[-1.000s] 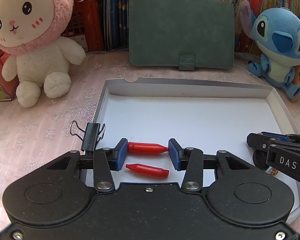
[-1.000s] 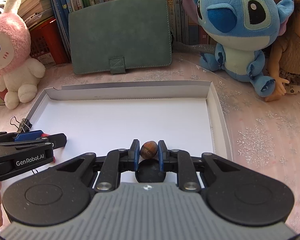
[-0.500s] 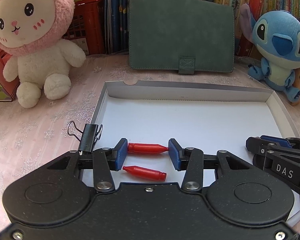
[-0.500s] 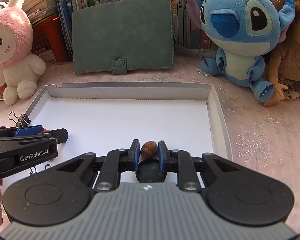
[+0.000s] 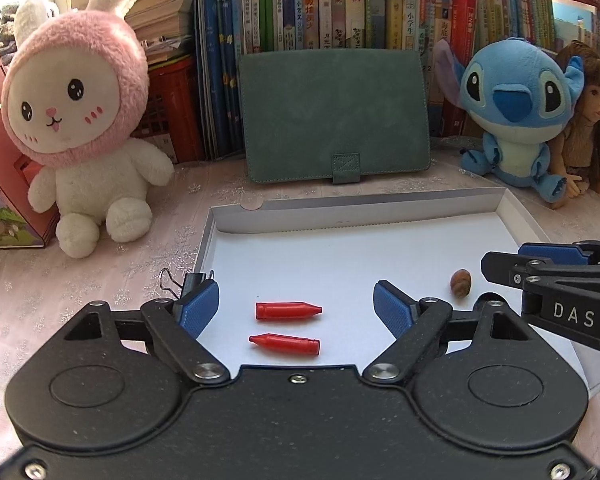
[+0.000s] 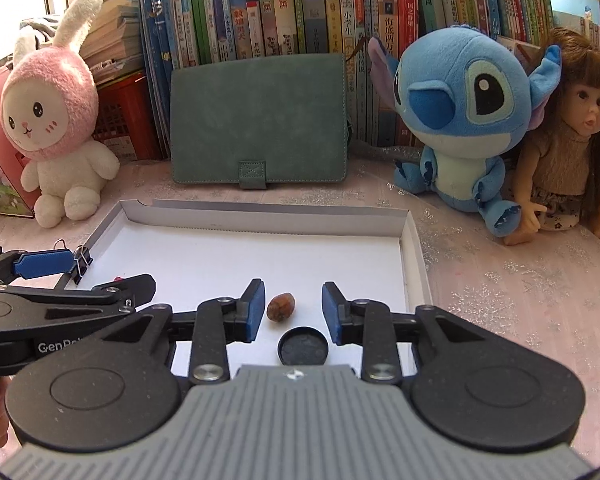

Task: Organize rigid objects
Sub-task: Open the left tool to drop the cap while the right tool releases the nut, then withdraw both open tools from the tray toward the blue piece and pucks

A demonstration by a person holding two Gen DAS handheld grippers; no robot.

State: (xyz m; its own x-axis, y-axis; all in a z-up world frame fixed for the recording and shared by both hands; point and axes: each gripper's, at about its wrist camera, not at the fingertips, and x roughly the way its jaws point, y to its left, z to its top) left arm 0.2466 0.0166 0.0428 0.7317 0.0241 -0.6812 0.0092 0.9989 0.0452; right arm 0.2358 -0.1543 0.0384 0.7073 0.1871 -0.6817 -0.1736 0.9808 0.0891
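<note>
Two red crayon-shaped pieces (image 5: 287,311) (image 5: 285,345) lie side by side on the floor of the shallow white tray (image 5: 356,216). My left gripper (image 5: 296,308) hovers over them with its jaws opening wide, pads clear of both. A brown nut (image 6: 281,307) and a black round cap (image 6: 302,350) rest near the tray's right front. My right gripper (image 6: 293,310) has its jaws opening, the nut lying loose between the blue pads. The nut (image 5: 461,282) also shows in the left wrist view.
A black binder clip (image 5: 186,282) is on the tray's left wall. A pink rabbit plush (image 5: 80,140), a green folder (image 5: 334,114), a blue plush (image 5: 520,116) and a doll (image 6: 564,136) line the back before a row of books (image 6: 300,20).
Both grippers let go and opened: the left released the upper red piece, the right released the nut. Both pulled back and upward, so the view takes in more of the shelf.
</note>
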